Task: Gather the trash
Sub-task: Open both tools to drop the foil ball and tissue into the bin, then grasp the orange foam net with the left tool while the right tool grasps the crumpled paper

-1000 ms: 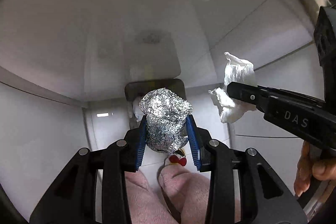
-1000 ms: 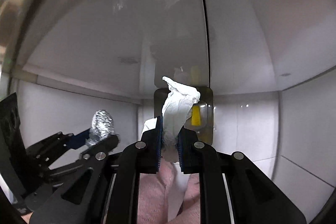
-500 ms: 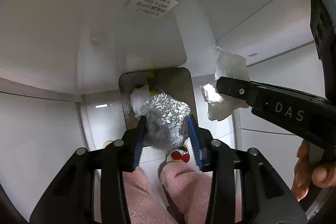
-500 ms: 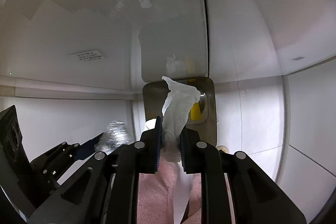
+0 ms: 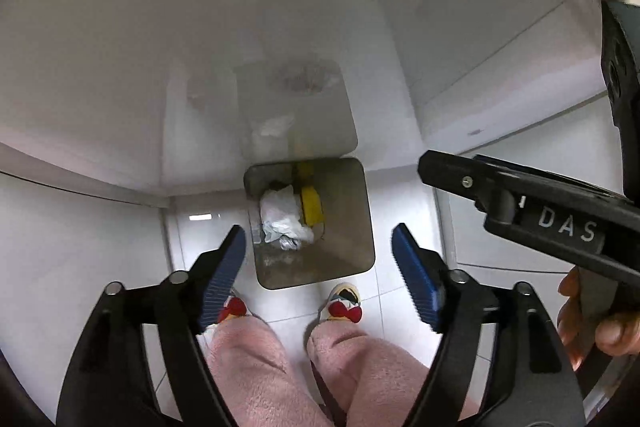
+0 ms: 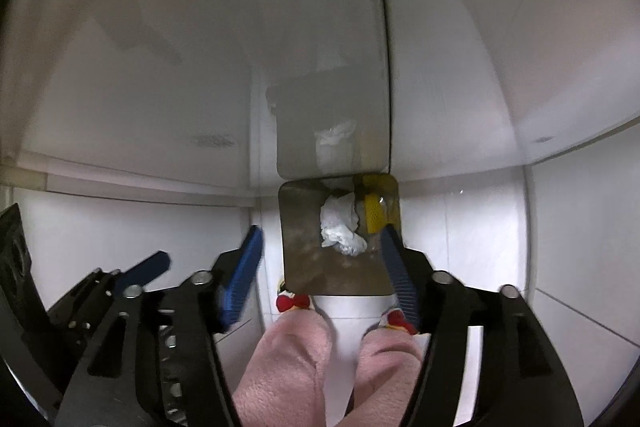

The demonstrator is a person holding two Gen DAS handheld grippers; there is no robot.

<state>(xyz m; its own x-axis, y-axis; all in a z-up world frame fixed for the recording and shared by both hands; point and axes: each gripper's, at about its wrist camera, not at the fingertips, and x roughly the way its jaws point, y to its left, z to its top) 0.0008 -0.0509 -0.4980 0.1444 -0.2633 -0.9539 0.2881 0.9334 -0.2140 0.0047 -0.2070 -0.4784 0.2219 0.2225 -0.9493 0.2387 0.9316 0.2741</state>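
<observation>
A square metal trash bin (image 5: 352, 227) stands on the white floor below me; it also shows in the right wrist view (image 6: 298, 251). Inside lie crumpled white tissue (image 5: 280, 215), a bit of foil (image 5: 291, 245) and a yellow item (image 5: 310, 209). In the right wrist view the tissue (image 6: 340, 223) and yellow item (image 6: 372, 213) lie together. My left gripper (image 5: 318, 251) is open and empty above the bin. My right gripper (image 6: 322, 251) is open and empty above it too, and it shows at the right of the left wrist view (image 5: 520, 203).
A glossy white cabinet wall (image 5: 280, 7) rises behind the bin and mirrors it. The person's pink trouser legs (image 5: 260, 367) and slippers with red bows (image 5: 344, 309) stand on the white tiles just in front of the bin.
Both grippers opened. The foil ball left my left gripper and the tissue left my right gripper; both now lie in the bin. Both views have tilted down towards the bin.
</observation>
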